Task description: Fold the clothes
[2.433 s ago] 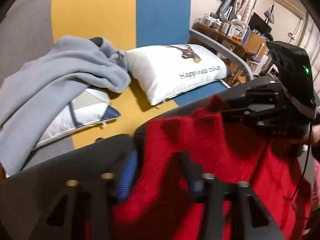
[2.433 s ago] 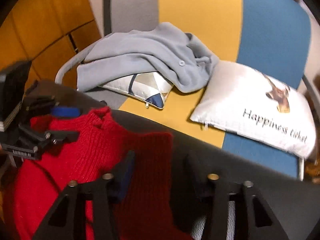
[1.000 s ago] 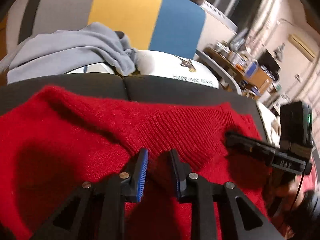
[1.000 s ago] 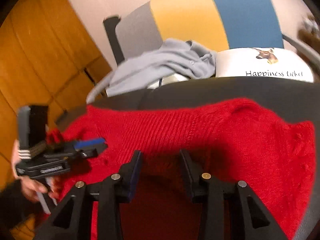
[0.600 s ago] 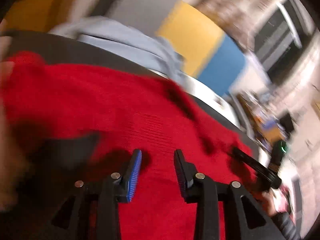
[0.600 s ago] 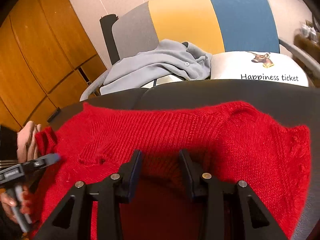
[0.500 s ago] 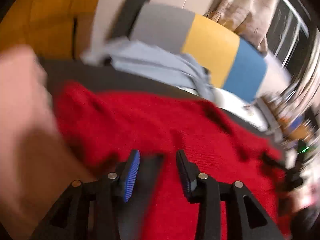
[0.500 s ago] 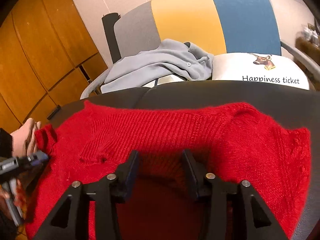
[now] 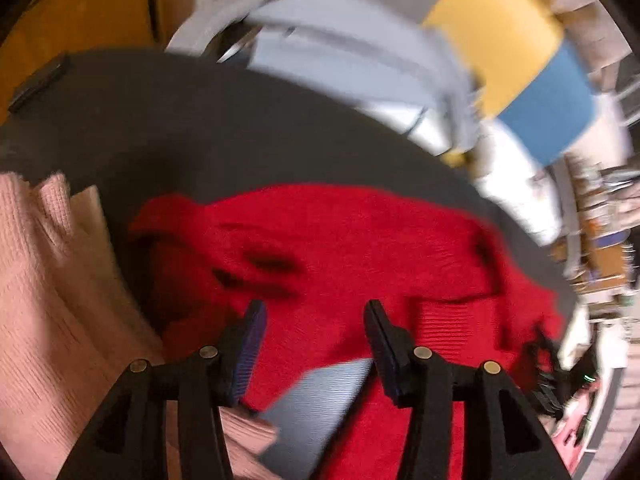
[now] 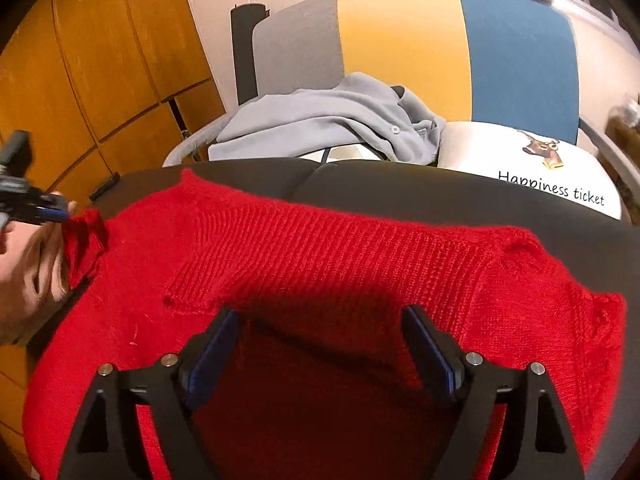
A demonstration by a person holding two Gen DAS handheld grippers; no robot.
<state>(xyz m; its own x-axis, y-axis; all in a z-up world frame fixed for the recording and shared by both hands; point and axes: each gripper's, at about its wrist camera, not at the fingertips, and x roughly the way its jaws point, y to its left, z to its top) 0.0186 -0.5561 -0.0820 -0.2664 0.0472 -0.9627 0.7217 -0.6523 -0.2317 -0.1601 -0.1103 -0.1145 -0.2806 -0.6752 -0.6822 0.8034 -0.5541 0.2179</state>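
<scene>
A red knit sweater [image 10: 320,256] lies spread flat on a dark grey padded surface [image 10: 400,188]. My right gripper [image 10: 320,316] is open, its jaws wide apart just above the sweater's middle, holding nothing. My left gripper [image 9: 312,316] is open and empty above the sweater [image 9: 360,240] near its left part; this view is motion-blurred. The left gripper also shows at the far left of the right wrist view [image 10: 36,208], by the sweater's left sleeve end.
A grey garment [image 10: 328,128] lies over cushions on a grey, yellow and blue sofa [image 10: 404,44] behind. A white "Happiness ticket" pillow [image 10: 532,160] sits at right. Wooden cabinets [image 10: 80,80] stand at left. A pink knit sleeve [image 9: 40,300] fills the left wrist view's left edge.
Both grippers let go of the sweater, now laid flat. The right jaws opened wider. The left gripper swung out to the sweater's left side with its jaws apart.
</scene>
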